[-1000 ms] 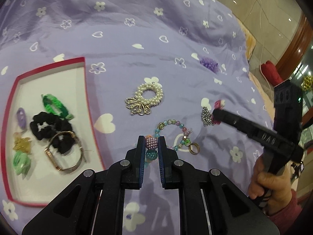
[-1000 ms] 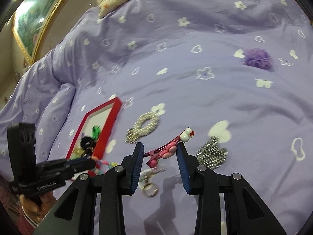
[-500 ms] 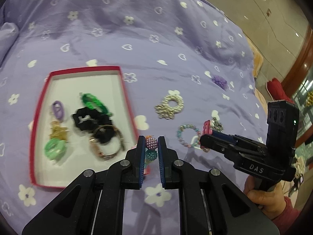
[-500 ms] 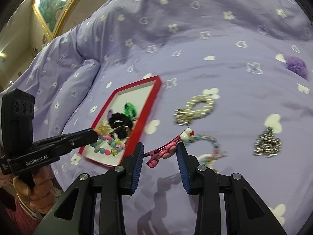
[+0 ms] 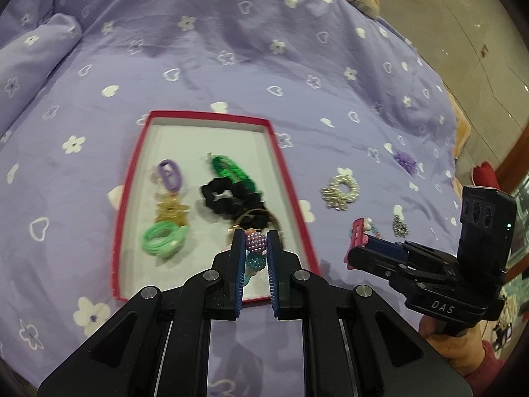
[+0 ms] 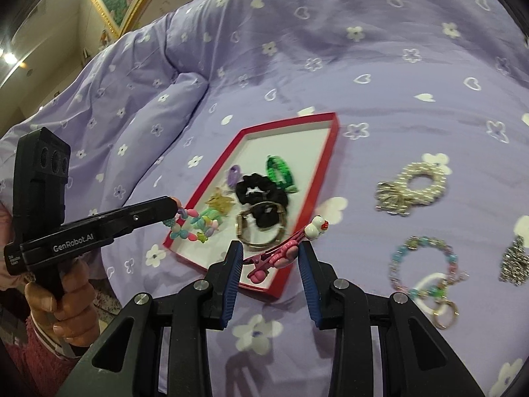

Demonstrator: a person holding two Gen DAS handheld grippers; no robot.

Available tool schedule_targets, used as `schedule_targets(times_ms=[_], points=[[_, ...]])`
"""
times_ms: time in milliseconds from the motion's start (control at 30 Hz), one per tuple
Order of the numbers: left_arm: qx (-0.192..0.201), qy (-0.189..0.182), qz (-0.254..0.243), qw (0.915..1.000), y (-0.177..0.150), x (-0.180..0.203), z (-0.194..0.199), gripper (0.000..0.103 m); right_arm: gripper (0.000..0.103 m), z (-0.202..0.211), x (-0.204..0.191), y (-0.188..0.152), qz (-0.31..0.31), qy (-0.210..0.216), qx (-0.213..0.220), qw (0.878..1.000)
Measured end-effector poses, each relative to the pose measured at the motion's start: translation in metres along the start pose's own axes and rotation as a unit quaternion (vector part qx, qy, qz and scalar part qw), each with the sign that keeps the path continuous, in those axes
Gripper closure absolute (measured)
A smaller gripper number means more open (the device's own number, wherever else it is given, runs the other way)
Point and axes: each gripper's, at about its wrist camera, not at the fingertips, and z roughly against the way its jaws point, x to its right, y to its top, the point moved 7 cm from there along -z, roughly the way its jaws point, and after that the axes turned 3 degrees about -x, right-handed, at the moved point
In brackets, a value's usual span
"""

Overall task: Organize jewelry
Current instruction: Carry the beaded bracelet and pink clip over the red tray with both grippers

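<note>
Currently we've got the left gripper (image 5: 253, 241) clamped on a bead bracelet (image 5: 255, 252), beads pinched between the blue pads, rest of the strand dangling over the near edge of the red tray (image 5: 299, 198). Our right gripper (image 6: 270, 258) is closed on a pink hair clip (image 6: 284, 253), held slantwise across the jaws, just over the tray's near right corner. Still on the purple bedspread (image 6: 380, 99) right of the tray: pearl ring piece (image 6: 411, 187), second bead bracelet (image 6: 425, 264), silver chain (image 6: 514, 261).
</note>
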Motion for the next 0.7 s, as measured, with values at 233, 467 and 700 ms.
schedule_targets(times_ms=[233,467,700], points=[[-0.005,0.013,0.024,0.9996,-0.006,-0.025,-0.003,0.092,0.068,-0.025,-0.022,0.005,0.023,0.018,-0.024,0.999],[-0.011,0.019,0.038,0.9990,-0.010,-0.041,-0.008,0.092,0.068,-0.059,-0.034,0.000,0.049,0.025,-0.068,0.996],[-0.025,0.029,0.058,0.9976,-0.017,-0.063,-0.023,0.092,0.068,-0.082,-0.034,-0.001,0.068,0.012,-0.102,0.992]])
